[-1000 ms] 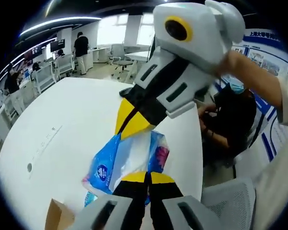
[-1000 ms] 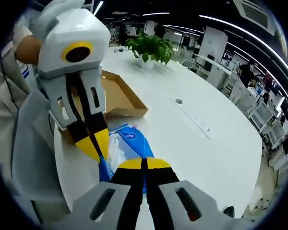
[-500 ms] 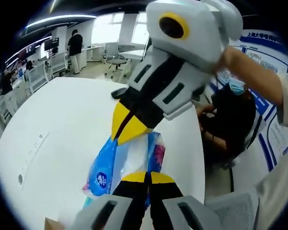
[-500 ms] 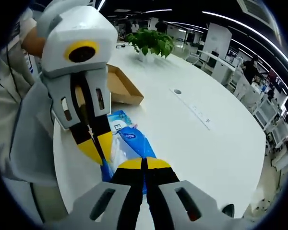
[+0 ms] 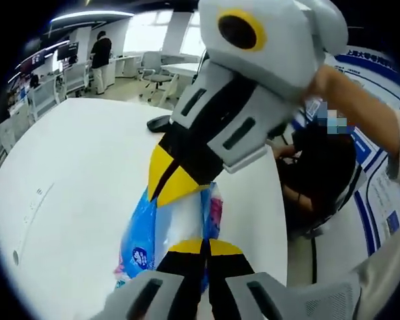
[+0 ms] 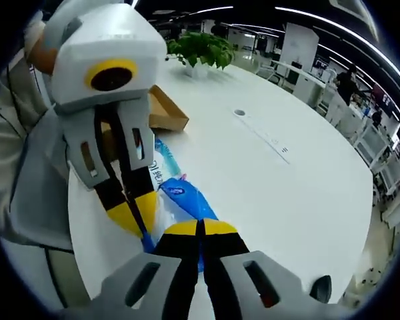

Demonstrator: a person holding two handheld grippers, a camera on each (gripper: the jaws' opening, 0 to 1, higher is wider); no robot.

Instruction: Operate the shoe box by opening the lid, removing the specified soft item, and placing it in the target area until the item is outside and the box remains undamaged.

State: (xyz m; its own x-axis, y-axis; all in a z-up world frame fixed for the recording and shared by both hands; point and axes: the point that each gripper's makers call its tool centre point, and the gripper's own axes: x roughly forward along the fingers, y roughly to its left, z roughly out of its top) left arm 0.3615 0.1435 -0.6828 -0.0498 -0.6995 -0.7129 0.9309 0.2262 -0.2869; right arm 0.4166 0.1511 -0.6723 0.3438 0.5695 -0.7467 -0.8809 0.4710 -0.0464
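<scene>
A soft blue-and-white tissue pack [image 5: 141,233] hangs above the white table [image 5: 73,167], held at both ends. My left gripper [image 5: 201,248] is shut on its near end. My right gripper [image 5: 165,185] reaches in from the upper right, its yellow tips pinching the far end. In the right gripper view the right gripper [image 6: 201,228] is shut on the pack [image 6: 189,198], and the left gripper [image 6: 137,215] clamps the pack's other end from the left. The open cardboard shoe box [image 6: 165,112] lies on the table [image 6: 273,193] behind the left gripper, partly hidden by it.
A potted plant [image 6: 201,48] stands on the far part of the table beyond the box. A dark computer mouse [image 5: 159,123] lies near the table's far edge. A person [image 5: 320,167] sits off the table's right side. Desks and chairs fill the background.
Both grippers stay shut on the pack. Both views have shifted: the box corner has left the left gripper view, and the box sits farther up and away in the right gripper view.
</scene>
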